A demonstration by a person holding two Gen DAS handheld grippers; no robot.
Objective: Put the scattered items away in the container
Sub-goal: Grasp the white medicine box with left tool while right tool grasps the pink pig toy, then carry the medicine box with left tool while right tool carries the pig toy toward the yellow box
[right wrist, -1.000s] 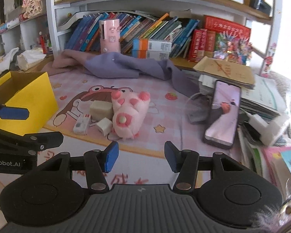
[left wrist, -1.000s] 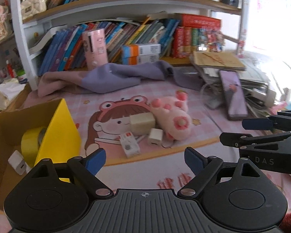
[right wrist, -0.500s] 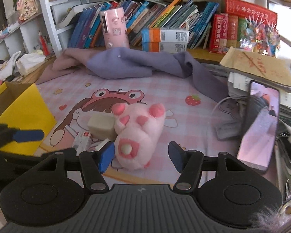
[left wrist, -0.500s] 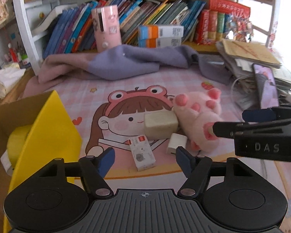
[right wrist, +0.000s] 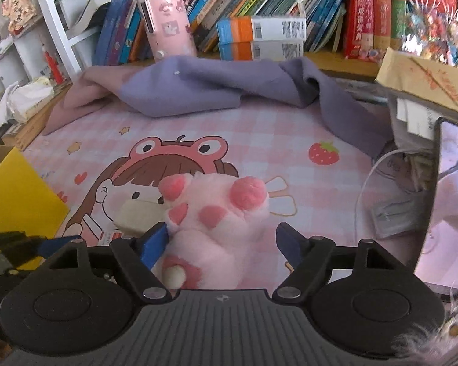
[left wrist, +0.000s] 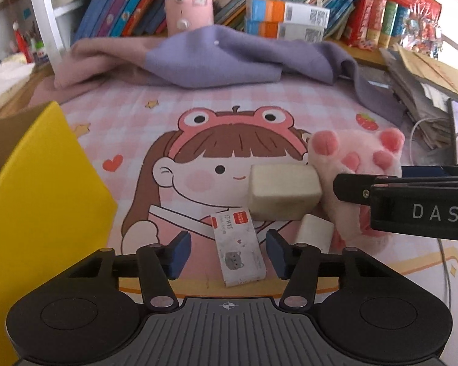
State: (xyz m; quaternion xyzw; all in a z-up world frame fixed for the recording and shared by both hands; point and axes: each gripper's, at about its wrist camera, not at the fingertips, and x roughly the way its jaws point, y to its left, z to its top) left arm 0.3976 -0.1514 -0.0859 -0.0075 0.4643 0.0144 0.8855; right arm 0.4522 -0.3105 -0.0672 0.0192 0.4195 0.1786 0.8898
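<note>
Left wrist view: my left gripper (left wrist: 226,253) stands with jaws apart, straddling the small white card box (left wrist: 238,245), which lies flat on the pink mat (left wrist: 131,116) with neither pad touching it. My right gripper (right wrist: 221,242) is likewise spread wide, one blue pad on either side of the pink plush paw (right wrist: 210,228); the left pad sits just beside the fur, the right pad apart from it.

Risks, as I judge them. The card box lies slightly askew between my left pads, so a closing squeeze could turn it or skid it on the mat rather than seize it. Its far end lies just beside the cream block (left wrist: 282,193), and the white cube (left wrist: 314,231) sits near its right; either could be nudged. The plush is soft and bulky: my right pads may pinch fur only and lose it on lifting. My two grippers work close together here, and a collision is possible.

Container: the yellow box (left wrist: 42,189) stands at the near left, well apart from the items. Its interior is hidden from both views, so I cannot report its contents.
</note>
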